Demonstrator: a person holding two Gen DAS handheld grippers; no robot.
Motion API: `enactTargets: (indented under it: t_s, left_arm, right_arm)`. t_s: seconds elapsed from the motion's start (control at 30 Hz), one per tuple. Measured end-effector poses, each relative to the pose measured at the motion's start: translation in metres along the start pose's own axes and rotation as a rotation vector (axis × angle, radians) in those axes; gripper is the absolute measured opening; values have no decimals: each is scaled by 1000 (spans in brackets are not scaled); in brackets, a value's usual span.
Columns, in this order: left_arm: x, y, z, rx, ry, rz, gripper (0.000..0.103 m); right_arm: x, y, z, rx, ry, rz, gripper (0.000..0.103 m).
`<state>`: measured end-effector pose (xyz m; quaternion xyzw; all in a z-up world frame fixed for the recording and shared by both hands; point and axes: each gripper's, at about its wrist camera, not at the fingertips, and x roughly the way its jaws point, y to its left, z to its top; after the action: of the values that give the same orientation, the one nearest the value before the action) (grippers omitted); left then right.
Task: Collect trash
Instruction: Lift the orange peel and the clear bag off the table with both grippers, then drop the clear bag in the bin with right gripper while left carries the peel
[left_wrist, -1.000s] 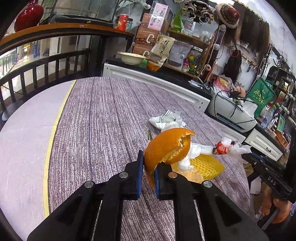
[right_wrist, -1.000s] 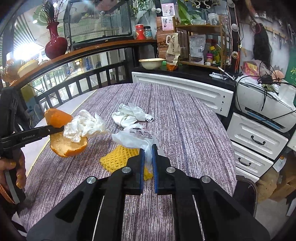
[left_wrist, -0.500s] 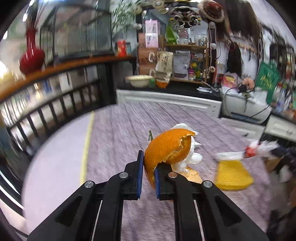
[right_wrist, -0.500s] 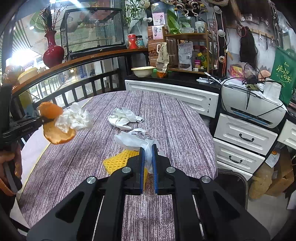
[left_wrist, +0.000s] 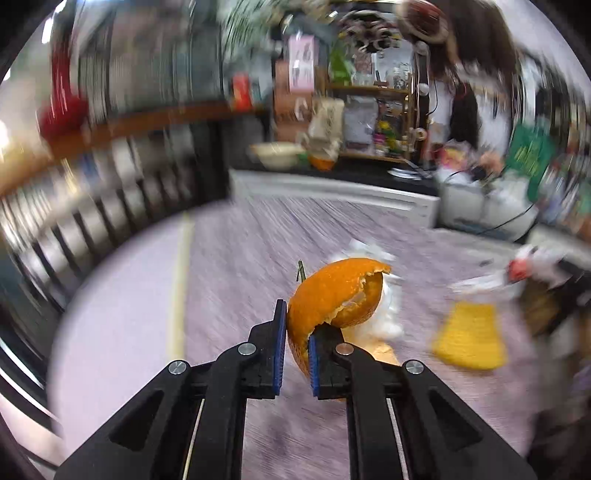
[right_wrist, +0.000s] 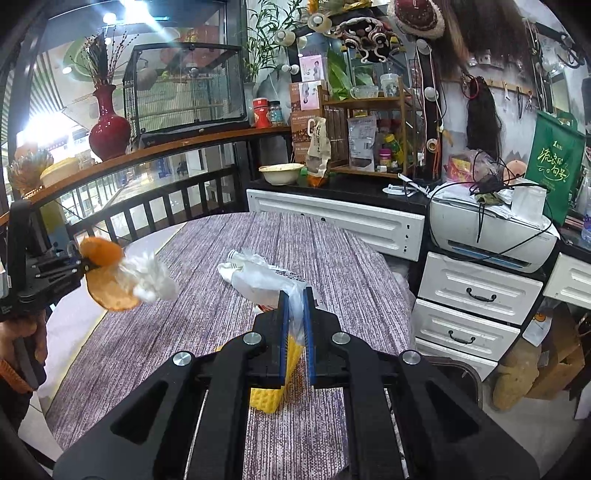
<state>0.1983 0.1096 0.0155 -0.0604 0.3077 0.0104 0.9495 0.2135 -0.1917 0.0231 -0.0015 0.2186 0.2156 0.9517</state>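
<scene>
Left wrist view, gripper: my left gripper (left_wrist: 294, 341) is clamped tight on the edge of the orange peel (left_wrist: 334, 295), held clear above the bench (left_wrist: 236, 258).
Left wrist view, peel: a curved, dimpled rind with a torn rim and a green stem stub; a crumpled white tissue (left_wrist: 388, 317) clings to its far side.
Left wrist view, surroundings: heavily blurred; right of the peel I make out the yellow foam net (left_wrist: 469, 339).
Right wrist view, gripper: my right gripper (right_wrist: 295, 310) is closed on a thin, translucent plastic bag (right_wrist: 266, 280), which bunches up beyond the fingertips.
Right wrist view, foam net: a waffle-textured yellow foam net hangs below the bag, under the gripper; I cannot tell whether it is pinched too or only caught.
Right wrist view, left of the bag: the left gripper (right_wrist: 79, 264) carries peel and tissue off the bench edge.
Right wrist view, behind the bag: a crumpled white wrapper (right_wrist: 231, 267) lies on the woven purple bench cover.
Progress: I judge four pieces are in hand; the wrapper is left, and I see no bin.
</scene>
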Motion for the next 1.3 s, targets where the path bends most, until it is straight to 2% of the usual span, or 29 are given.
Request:
enactTargets:
  t_s: [0.03,0.07,0.1,0.13,0.2,0.23,0.3,0.33,0.4,0.5,0.6,0.97,1.13,1.3]
  left_arm:
    - [4,4,-3,-24,25,1,10]
    - [5,-3,-9,66,-5,126,10]
    - [3,-12,-15,162,-48,212,10]
    - [2,-14,-18,183,-55,216,10]
    - [1,3,-17,42,18,64,10]
    - [1,6,-18,19,23,48,10]
    - [-2,-2,-19,62,-7,89,10]
    - [-4,-5,-20,67,-14,76,10]
    - [-6,-13,-17,48,-17,16,10]
    - [-10,-36,-17,82,-35,-21,10]
    - [-8,-62,-19,98,-25,-101,10]
    - [18,-178,-22,218,25,-318,10]
    - [33,-229,-31,257,80,-405,10]
    - [44,-264,-44,296,121,-450,10]
  right_arm:
    - [-3,-2,-1,1,-1,-5,8]
    - [-4,-3,-2,3,0,-7,8]
    - [-5,-4,-3,4,1,-9,8]
    - [-7,-6,-4,5,1,-14,8]
    - [-10,-7,-5,6,-1,-17,8]
    - [-11,-8,-5,6,-2,-19,8]
    - [-13,-10,-4,6,-6,-24,8]
    - [-14,-11,-3,8,-9,-27,8]
    - [-16,-14,-1,15,-13,-32,8]
    - [-19,-23,-1,20,-13,-52,8]
    - [-23,-33,-5,31,-6,-75,8]
    - [-71,-112,-27,134,-14,-266,8]
    - [-73,-151,-54,185,56,-378,8]
    - [-63,-181,-89,234,134,-430,8]
